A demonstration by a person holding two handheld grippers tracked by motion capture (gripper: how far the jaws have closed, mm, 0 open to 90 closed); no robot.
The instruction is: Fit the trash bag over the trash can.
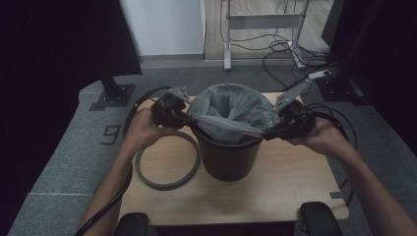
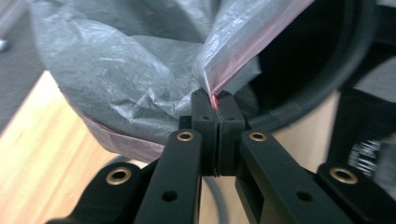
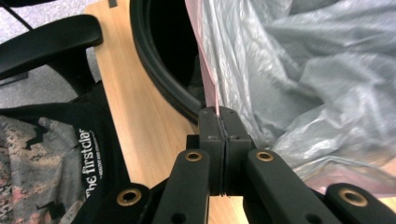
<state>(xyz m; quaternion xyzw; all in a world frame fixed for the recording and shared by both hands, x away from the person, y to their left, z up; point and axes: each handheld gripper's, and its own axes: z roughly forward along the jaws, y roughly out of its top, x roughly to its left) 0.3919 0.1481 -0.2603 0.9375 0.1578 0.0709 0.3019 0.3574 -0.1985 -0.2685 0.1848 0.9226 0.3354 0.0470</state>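
Left gripper (image 1: pixel 189 118) and right gripper (image 1: pixel 265 133) clamped on grey bin liner (image 1: pixel 231 105) edge over black bin (image 1: pixel 227 160), shirt (image 3: pixel 86 154) print "firstclar".

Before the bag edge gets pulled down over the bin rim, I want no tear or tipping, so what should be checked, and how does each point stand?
1. Left hand-held gripper clamped on the thin grey plastic bag: ok, the near edge is pinched between its shut jaws.
2. Right hand-held gripper clamped on that edge: ok.
3. Edge taut between them: ok, a straight band across the mouth.
4. Round black plastic bin upright on the light wooden table: ok.
5. Grey ring lies beside the bin, clear of it: ok.
6. Far side of the bag seated over the rim: cannot tell.
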